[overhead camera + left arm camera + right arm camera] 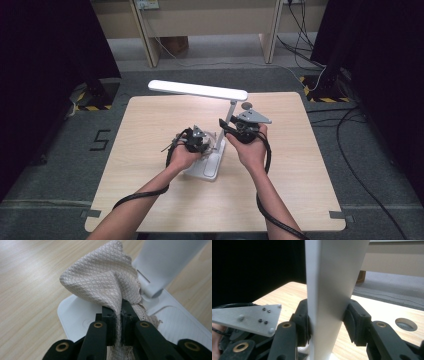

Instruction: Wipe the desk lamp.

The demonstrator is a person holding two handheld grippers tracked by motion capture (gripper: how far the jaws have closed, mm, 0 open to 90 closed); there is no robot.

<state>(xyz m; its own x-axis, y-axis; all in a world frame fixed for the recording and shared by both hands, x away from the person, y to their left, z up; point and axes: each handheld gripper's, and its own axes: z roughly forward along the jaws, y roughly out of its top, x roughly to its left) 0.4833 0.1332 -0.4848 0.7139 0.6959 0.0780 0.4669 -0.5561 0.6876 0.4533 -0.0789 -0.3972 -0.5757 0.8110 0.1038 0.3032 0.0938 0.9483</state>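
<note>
1. Desk lamp [210,165] stands mid-table, base toward the near side; right gripper [328,325] clamped on its upright arm [332,290].
2. Left gripper [119,315] pinched shut on a cloth [105,277], bunched over the lamp base [75,315].
3. Table [150,115] bare out to every edge.
4. Base's near end hidden under the left hand [182,155].

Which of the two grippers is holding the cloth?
The left gripper: its jaws pinch the beige cloth. The right gripper clamps the white lamp arm instead.
</note>
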